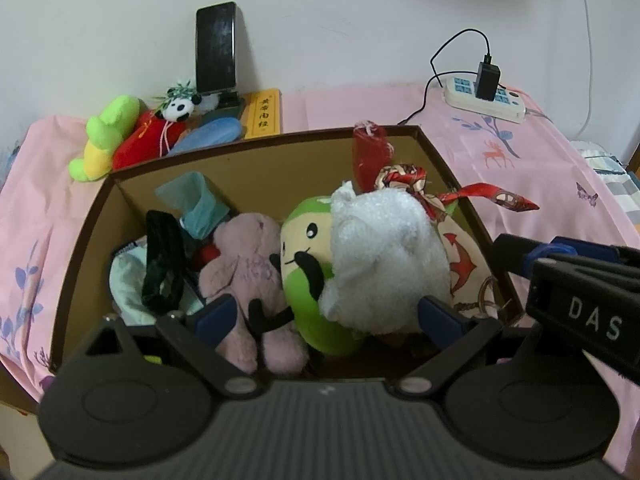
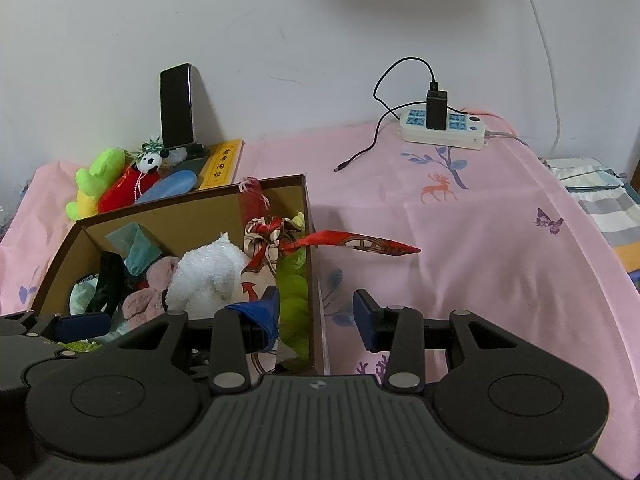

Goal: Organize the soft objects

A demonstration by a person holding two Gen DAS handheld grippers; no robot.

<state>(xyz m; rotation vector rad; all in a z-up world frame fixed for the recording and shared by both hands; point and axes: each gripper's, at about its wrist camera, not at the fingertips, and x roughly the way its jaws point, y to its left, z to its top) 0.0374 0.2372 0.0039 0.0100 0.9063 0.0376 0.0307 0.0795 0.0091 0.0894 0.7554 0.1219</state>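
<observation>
both the left tool and the right tool hang spread and empty at the box's six o'clock edge, since the white plush already rests inside among the other toys.

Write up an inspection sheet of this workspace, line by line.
Surface: pink printed sheet.
Job's things: brown box holds white plush, pink plush, green plush; red scarf trails over its rim. Green-yellow plush and panda lie outside.
Clutter: phone, yellow book.
Grippers: left hand-held gripper open over the box; right hand-held gripper open astride the box wall.
Cables: power strip, charger lead loose.
Surroundings: white wall.
</observation>
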